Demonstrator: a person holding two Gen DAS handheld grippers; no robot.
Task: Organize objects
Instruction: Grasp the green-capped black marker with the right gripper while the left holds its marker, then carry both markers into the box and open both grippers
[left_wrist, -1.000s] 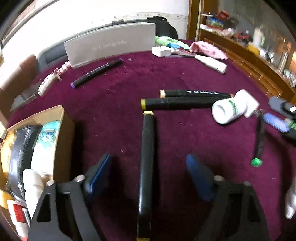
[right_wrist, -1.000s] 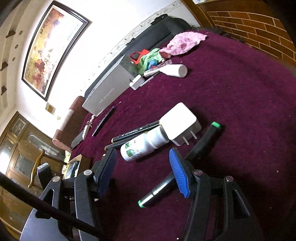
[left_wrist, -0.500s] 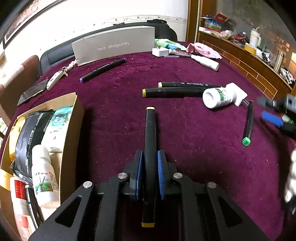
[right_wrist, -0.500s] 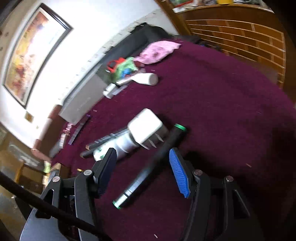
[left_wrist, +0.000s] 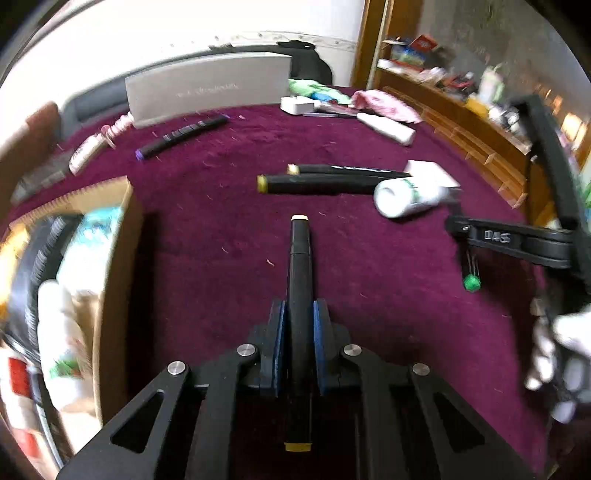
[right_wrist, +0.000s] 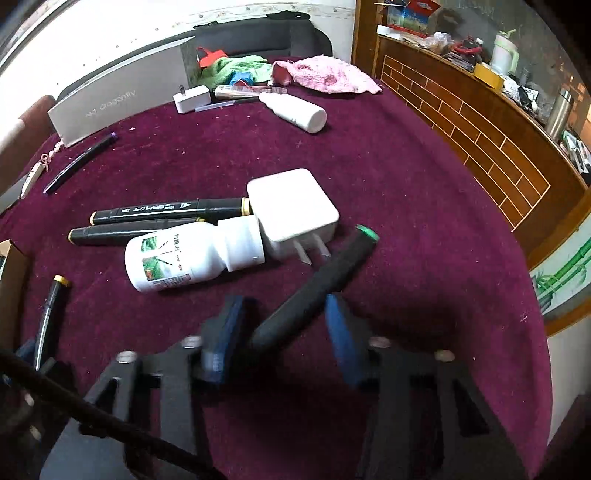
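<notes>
Left wrist view: the left tongs (left_wrist: 298, 332) are clamped on a black marker (left_wrist: 300, 280) with yellow end caps, above the maroon worktop (left_wrist: 221, 229) beside a cardboard box (left_wrist: 114, 266). Only the right wrist view shows the right tongs (right_wrist: 282, 332) spread wide around a green-capped marker (right_wrist: 317, 288), lying near a white bottle (right_wrist: 184, 258).

I'm seeing daylight washing out the wall (left_wrist: 110, 48); fisheye bending is darkening the corners; motion blur is smearing the box (left_wrist: 74, 295) and the right gripper (right_wrist: 280, 332); the cloth (right_wrist: 406, 184) is staying sharp.
</notes>
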